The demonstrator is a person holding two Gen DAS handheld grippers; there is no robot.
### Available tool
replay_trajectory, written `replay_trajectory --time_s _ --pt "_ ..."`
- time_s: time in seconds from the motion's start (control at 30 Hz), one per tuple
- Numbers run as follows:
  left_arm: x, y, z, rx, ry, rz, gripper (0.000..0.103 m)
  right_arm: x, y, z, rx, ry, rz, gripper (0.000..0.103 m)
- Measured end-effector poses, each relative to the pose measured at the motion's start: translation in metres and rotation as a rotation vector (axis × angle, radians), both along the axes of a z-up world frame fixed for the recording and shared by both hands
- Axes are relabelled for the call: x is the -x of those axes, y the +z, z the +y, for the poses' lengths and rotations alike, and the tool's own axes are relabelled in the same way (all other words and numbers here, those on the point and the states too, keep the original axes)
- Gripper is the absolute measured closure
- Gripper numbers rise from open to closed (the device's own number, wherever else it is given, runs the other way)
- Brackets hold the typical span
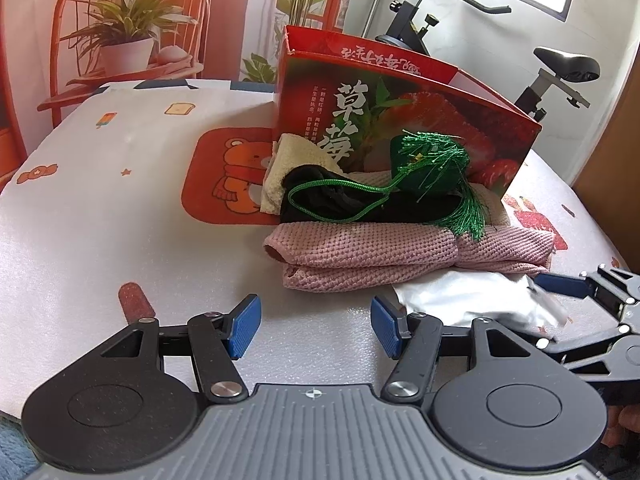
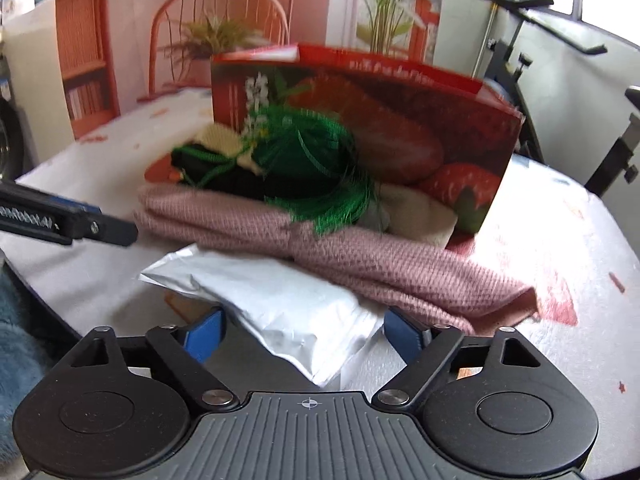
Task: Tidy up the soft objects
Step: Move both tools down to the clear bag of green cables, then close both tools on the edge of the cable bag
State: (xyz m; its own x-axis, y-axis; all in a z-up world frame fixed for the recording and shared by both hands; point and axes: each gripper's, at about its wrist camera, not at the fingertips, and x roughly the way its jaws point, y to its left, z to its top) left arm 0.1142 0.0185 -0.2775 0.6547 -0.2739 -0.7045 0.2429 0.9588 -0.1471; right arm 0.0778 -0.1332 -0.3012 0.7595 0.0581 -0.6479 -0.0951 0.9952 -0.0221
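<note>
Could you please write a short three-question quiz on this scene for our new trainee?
1. True or false: the green tassel lies on the pile in front of the red box.
2. What sits between the right tool's fingers? A) pink towel B) white pouch C) black cloth
3. Which tool has nothing between its fingers?

Key: 1 true. 2 B, the white pouch. 3 the left tool.

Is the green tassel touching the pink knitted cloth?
Touching. In the left wrist view, the green tassel hangs down onto the pink knitted cloth, its strands overlapping the fabric.
</note>
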Motion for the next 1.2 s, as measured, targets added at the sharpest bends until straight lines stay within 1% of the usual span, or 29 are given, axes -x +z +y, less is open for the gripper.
replay_trajectory --time_s 0.1,0.23,0.3,0.33,0.47,0.57,0.77,0.9,1.0,1.07,1.13,1.2 --pt "0.001 0.001 0.001 0.007 -0.001 -0.005 0.040 0.005 0.007 -0.002 -0.005 -0.010 -0.072 0.025" --pt "0.001 0.001 0.000 0.011 -0.008 -0.008 0.040 0.004 0.010 -0.007 -0.022 -0.020 -0.106 0.028" --pt "0.002 0.002 -0.001 0.014 -0.016 -0.014 0.040 0.005 0.011 -0.005 -0.022 -0.019 -0.125 0.032" --pt "0.002 0.003 -0.001 0.016 -0.018 -0.019 0.040 0.006 0.012 -0.005 -0.022 -0.013 -0.137 0.036" --pt "0.004 0.007 0.001 0.051 -0.031 -0.038 0.040 0.007 0.016 -0.004 -0.023 -0.010 -0.170 0.041" --pt "0.005 0.009 0.000 0.076 -0.049 -0.047 0.040 0.006 0.019 -0.006 -0.041 -0.022 -0.187 0.042" --pt "0.006 0.005 -0.020 0.026 -0.144 -0.052 0.041 0.003 0.021 -0.008 -0.056 -0.039 -0.210 0.043" --pt "0.006 0.008 -0.027 0.033 -0.182 -0.078 0.041 0.003 0.020 -0.010 -0.074 -0.046 -0.219 0.043" --pt "0.001 0.008 -0.035 0.014 -0.221 -0.088 0.044 0.003 0.021 -0.012 -0.086 -0.049 -0.224 0.043" --pt "-0.007 0.005 -0.041 0.005 -0.247 -0.068 0.057 0.002 0.021 -0.013 -0.093 -0.052 -0.227 0.042" --pt "-0.014 0.003 -0.044 0.018 -0.256 -0.049 0.061 0.002 0.021 -0.014 -0.100 -0.055 -0.231 0.042" --pt "-0.017 0.003 -0.047 0.016 -0.258 -0.055 0.061 0.001 0.022 -0.015 -0.107 -0.058 -0.230 0.042"
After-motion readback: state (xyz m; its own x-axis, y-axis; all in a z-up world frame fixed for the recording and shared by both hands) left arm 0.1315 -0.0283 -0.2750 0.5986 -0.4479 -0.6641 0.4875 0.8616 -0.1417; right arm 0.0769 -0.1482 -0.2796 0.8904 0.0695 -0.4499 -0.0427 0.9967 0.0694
